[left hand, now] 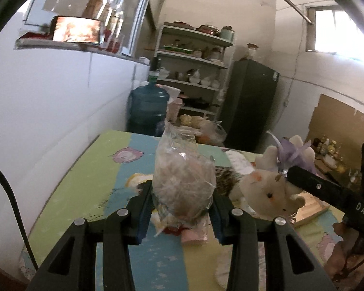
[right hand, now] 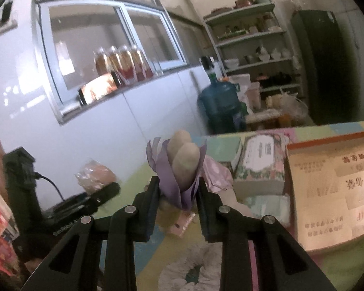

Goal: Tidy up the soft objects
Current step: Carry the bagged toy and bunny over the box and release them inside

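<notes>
Across the colourful tablecloth (left hand: 89,169), striped green and blue with pink flowers, both grippers are up off the surface with a load each. On the far right of the table in the right wrist view stands a big cardboard box (right hand: 327,194) with printed labels on its side, and just left of it a flowered tissue box (right hand: 262,160), with a pale soft pack (right hand: 267,203) lying in front of that.

Over to the plush rabbit (left hand: 267,189), cream with a purple ribbon: in the left wrist view it hangs above the table's right part, head towards the camera, ears up. The right gripper (right hand: 178,194) has it, fingers clamped on the purple ribbon (right hand: 167,177) at the base of the two cream ears (right hand: 184,160), which stick straight up between the pads. A spiky brown-and-white soft toy (left hand: 227,177) lies on the cloth just behind the rabbit.

Now the clear plastic bag (left hand: 184,181), stuffed with something pinkish-brown and knotted at the top: the left gripper (left hand: 182,201) is closed on its lower half, one finger pressing each side, and the bag stands upright between them, clear of the table. Below it, a small pink packet (left hand: 194,236) rests on the cloth.
</notes>
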`<action>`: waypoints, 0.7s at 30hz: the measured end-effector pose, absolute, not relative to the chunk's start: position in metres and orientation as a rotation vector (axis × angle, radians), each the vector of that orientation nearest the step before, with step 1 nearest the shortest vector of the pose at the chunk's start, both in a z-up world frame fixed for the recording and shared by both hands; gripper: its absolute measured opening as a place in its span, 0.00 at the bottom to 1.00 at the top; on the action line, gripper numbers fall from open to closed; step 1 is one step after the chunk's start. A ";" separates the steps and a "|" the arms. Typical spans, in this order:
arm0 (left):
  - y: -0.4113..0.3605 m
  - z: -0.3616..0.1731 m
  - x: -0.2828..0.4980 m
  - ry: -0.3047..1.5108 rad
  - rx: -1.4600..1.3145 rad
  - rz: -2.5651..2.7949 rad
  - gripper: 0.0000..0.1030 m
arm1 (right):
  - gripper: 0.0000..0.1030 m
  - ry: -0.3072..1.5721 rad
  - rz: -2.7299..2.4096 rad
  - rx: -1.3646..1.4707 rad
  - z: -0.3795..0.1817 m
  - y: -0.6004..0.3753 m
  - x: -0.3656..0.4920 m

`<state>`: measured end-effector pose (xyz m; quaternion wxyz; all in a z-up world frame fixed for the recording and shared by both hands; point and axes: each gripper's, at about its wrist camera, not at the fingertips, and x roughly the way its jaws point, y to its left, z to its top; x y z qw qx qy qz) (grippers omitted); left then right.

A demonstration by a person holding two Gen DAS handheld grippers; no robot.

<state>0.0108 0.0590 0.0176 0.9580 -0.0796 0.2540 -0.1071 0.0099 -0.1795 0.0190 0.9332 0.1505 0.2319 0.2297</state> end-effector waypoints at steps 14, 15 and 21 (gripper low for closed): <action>-0.021 0.047 0.031 0.489 -0.087 -0.361 0.41 | 0.29 0.407 0.384 0.425 0.039 -0.266 0.000; -0.029 0.046 0.029 0.489 -0.080 -0.373 0.41 | 0.29 0.403 0.368 0.434 0.039 -0.275 -0.001; -0.088 0.044 0.044 0.517 -0.027 -0.466 0.41 | 0.29 0.401 0.293 0.473 0.034 -0.321 -0.011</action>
